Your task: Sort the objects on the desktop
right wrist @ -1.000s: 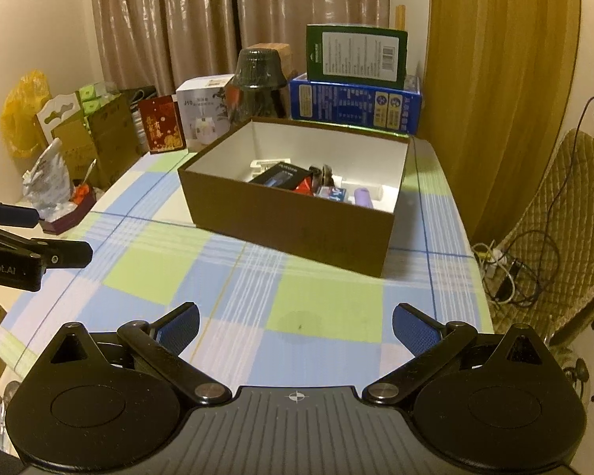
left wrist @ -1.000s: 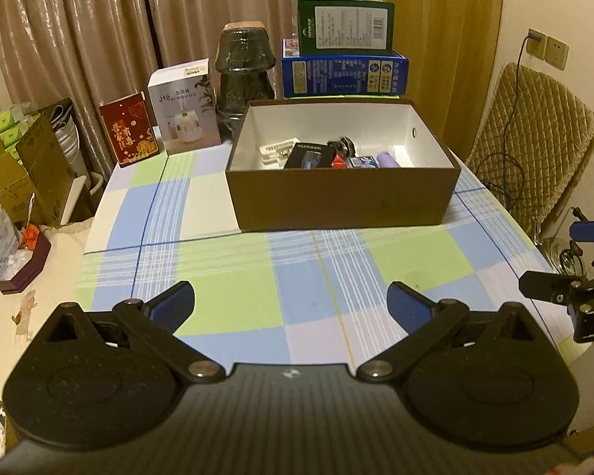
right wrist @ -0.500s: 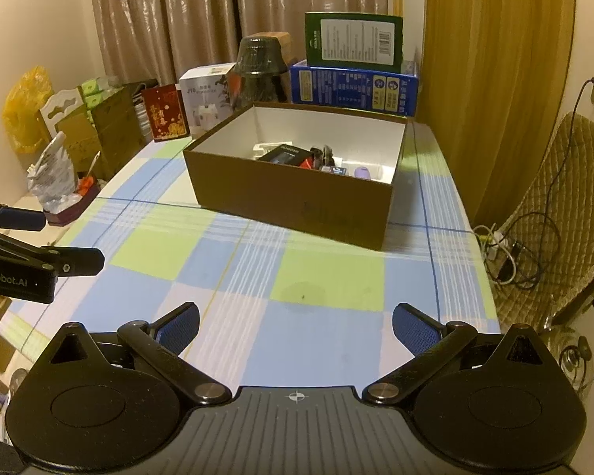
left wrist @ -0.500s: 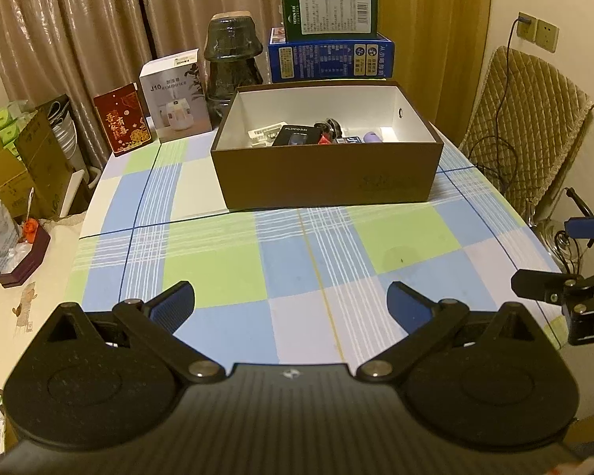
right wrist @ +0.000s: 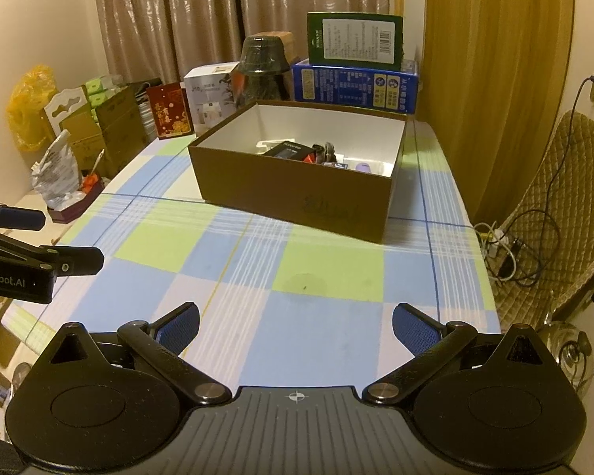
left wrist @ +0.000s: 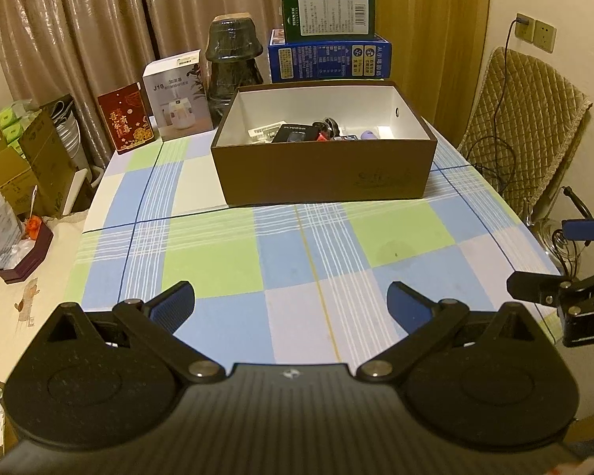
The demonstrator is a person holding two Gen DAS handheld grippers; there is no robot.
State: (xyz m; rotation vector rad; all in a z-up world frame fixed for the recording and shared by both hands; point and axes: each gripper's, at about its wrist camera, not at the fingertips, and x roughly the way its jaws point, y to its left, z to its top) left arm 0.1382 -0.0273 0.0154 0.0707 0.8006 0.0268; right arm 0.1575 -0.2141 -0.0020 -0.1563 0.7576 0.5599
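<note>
A brown cardboard box [left wrist: 324, 174] [right wrist: 293, 194] with a white inside stands at the far middle of the checked tablecloth [left wrist: 217, 253]. Several small objects lie in it, among them a black case [left wrist: 295, 132] [right wrist: 287, 150] and a purple item [left wrist: 369, 134] [right wrist: 362, 166]. My left gripper [left wrist: 291, 304] is open and empty, over the near edge of the table. My right gripper [right wrist: 295, 328] is open and empty too, near the front right. Each gripper shows at the edge of the other's view.
Behind the box stand a blue carton [left wrist: 328, 59] with a green box [left wrist: 328, 14] on it, a dark glass jar [left wrist: 233, 63], a white product box [left wrist: 178, 95] and a red packet [left wrist: 126, 116]. A padded chair [left wrist: 534, 126] is right; clutter [left wrist: 23, 166] is left.
Both grippers have drawn back from the box, so it looks smaller and farther. Both stay open and empty.
</note>
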